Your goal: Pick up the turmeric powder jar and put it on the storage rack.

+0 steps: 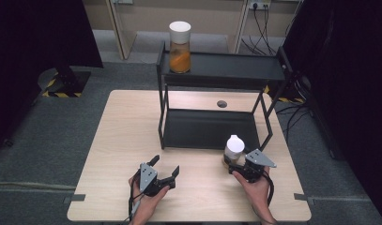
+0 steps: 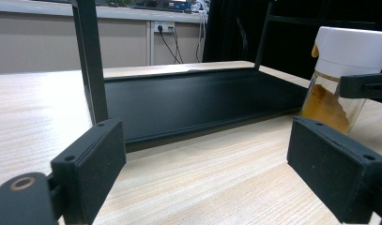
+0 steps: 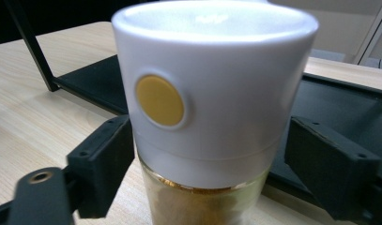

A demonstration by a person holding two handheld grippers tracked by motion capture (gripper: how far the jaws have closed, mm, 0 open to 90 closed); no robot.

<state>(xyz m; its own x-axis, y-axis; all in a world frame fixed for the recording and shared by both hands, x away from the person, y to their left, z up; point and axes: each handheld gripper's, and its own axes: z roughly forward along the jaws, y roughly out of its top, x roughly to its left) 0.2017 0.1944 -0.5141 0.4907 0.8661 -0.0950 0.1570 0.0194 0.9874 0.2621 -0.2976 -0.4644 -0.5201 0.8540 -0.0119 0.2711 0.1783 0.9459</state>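
A small glass jar [image 1: 234, 149] with a white lid and orange-brown powder stands on the wooden table [image 1: 127, 136], just in front of the black rack's right front leg. My right gripper [image 1: 231, 163] is closed around it. In the right gripper view both pads [image 3: 104, 164] sit against the jar [image 3: 212, 108] at the lid's lower edge. My left gripper [image 1: 166, 165] rests near the table's front edge, open, with nothing between its pads [image 2: 92, 168]. The left gripper view has the jar [image 2: 341, 75] at the right.
A black two-level rack [image 1: 226, 70] stands at the back of the table, and its lower tray [image 1: 207, 129] is bare. A taller white-lidded jar [image 1: 179, 47] with orange contents stands on the top shelf's left end. The rack's legs flank the tray.
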